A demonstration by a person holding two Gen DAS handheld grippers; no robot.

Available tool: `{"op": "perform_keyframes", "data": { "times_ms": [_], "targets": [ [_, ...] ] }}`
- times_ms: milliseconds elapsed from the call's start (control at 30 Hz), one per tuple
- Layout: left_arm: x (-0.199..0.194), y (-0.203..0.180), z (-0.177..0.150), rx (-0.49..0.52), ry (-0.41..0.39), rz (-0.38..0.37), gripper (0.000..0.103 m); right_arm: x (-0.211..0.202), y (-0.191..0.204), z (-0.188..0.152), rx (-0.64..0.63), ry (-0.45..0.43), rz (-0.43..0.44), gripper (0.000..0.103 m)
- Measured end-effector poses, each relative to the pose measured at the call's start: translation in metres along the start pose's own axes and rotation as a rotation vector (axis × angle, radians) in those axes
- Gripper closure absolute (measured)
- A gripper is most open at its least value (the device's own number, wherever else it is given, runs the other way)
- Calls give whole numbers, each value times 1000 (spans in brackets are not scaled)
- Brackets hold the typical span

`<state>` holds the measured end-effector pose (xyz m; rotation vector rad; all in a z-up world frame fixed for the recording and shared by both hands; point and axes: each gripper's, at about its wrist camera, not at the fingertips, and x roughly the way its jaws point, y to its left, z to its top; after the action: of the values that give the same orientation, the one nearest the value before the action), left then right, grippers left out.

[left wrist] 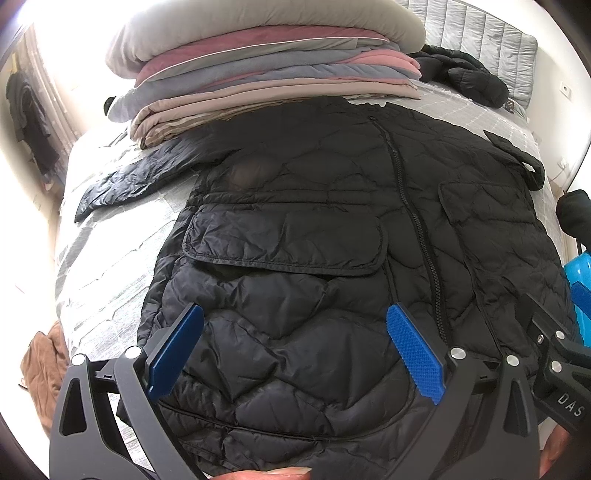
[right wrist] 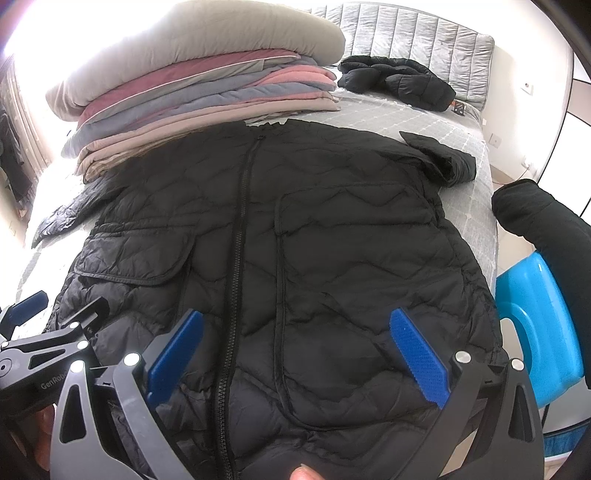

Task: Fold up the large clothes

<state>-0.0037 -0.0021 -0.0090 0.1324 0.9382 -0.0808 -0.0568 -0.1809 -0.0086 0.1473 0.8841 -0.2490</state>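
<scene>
A large black quilted jacket (left wrist: 314, 229) (right wrist: 332, 236) lies front up and zipped on the bed, hem toward me. Its left sleeve (left wrist: 133, 177) stretches out flat to the left; the right sleeve (right wrist: 443, 158) is bunched at the far right. My left gripper (left wrist: 295, 314) hovers open over the lower left front, below the flap pocket (left wrist: 284, 240). My right gripper (right wrist: 295, 321) stands open over the lower right front, right of the zipper (right wrist: 236, 258). Nothing sits between either pair of blue pads. The right gripper's body (left wrist: 561, 354) shows at the left wrist view's right edge.
A tall stack of folded blankets (left wrist: 266, 62) (right wrist: 199, 85) sits at the jacket's collar end. A second black puffy garment (right wrist: 399, 81) lies near the grey headboard (right wrist: 406, 33). A blue plastic stool (right wrist: 535, 325) stands right of the bed. A brown cloth (left wrist: 40, 362) lies on the floor, left.
</scene>
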Motion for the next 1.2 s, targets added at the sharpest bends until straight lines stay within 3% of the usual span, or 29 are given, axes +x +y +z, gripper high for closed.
{"op": "perform_keyframes", "data": {
  "times_ms": [967,1067,1200],
  "targets": [
    [0,-1,2,2,5,-8,7,-1,1,0,-9,7,24,5],
    [-1,2,3,23,15,-75,7,-10,-14,8,-31,-17,59,5],
    [0,21,4,13,48,-222,7,-16,-76,20,-41,-17,111,5]
  ]
}}
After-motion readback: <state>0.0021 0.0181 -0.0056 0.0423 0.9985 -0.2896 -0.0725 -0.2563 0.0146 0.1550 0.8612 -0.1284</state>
